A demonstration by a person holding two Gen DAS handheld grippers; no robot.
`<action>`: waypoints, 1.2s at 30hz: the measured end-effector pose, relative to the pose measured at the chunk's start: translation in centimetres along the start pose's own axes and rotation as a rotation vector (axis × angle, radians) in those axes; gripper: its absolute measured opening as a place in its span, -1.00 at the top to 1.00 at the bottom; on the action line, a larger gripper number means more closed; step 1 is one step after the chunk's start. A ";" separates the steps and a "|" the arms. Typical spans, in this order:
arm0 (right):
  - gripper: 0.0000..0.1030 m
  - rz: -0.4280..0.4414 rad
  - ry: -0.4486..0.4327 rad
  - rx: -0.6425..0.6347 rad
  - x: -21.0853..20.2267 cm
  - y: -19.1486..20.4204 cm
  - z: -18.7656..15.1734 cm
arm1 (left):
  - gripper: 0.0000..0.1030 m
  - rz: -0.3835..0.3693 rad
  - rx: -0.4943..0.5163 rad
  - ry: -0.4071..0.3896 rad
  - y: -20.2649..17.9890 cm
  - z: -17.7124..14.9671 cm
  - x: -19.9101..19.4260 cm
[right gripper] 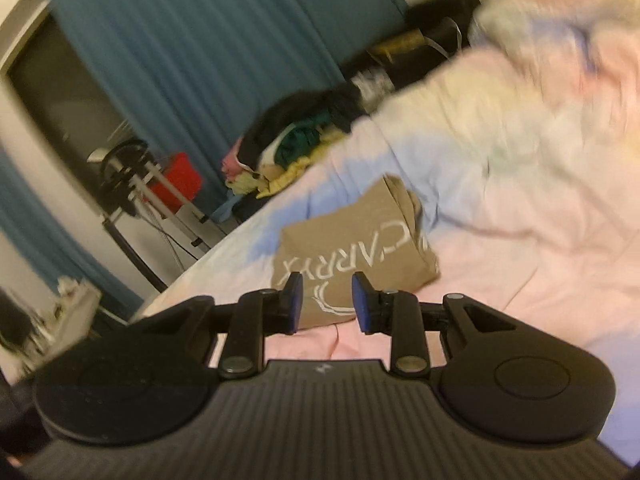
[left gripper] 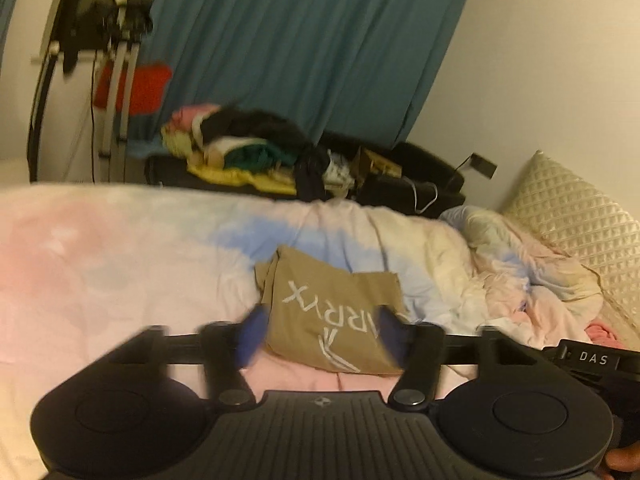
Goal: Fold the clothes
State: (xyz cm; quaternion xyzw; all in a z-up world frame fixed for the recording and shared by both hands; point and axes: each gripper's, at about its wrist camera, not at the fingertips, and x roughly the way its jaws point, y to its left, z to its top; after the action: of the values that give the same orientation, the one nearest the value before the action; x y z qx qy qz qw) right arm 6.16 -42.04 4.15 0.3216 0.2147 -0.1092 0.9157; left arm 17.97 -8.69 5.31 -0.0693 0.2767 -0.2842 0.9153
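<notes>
**Folded tan shirt lies on the bed, both grippers empty above it**

A tan shirt (left gripper: 334,312) with white lettering lies folded into a compact rectangle on the pastel pink-and-blue bedsheet (left gripper: 120,264), near the front edge of the bed. The left gripper (left gripper: 322,334) hangs just in front of it with its blue-padded fingers (left gripper: 250,332) spread wide on either side of the shirt's near end; nothing is pinched between them, and the pads are blurred. The right gripper (right gripper: 326,304) is tilted and hovers over the shirt's near corner, its jaws parted by a narrow gap with only the shirt (right gripper: 352,240) showing behind them, not clamped.

To the right on the bed sits a crumpled duvet (left gripper: 520,276) and a quilted cream pillow (left gripper: 580,220). Beyond the bed, a heap of mixed clothes (left gripper: 240,148) rests on a dark surface before a teal curtain (left gripper: 312,48). A red item (left gripper: 148,88) sits near a white rack (left gripper: 116,92) at the left.
</notes>
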 end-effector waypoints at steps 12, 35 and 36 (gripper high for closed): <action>-0.82 0.024 -0.152 -0.299 -9.3 5.7 -4.5 | -0.99 0.060 0.223 -0.208 -4.2 -1.9 -14.0; -0.82 -0.005 -0.235 -0.392 -7.2 4.2 -12.1 | -0.99 0.129 0.244 -0.288 -1.1 -10.5 -14.4; -0.82 -0.005 -0.232 -0.395 -6.9 4.1 -12.3 | -0.99 0.130 0.236 -0.288 -0.8 -10.6 -14.3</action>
State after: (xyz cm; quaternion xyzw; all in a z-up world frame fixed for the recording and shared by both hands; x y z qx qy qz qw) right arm -2.59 -30.62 0.92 0.1206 0.1261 -0.1037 0.9792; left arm 1.99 -1.07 3.38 0.0166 0.1114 -0.2422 0.9637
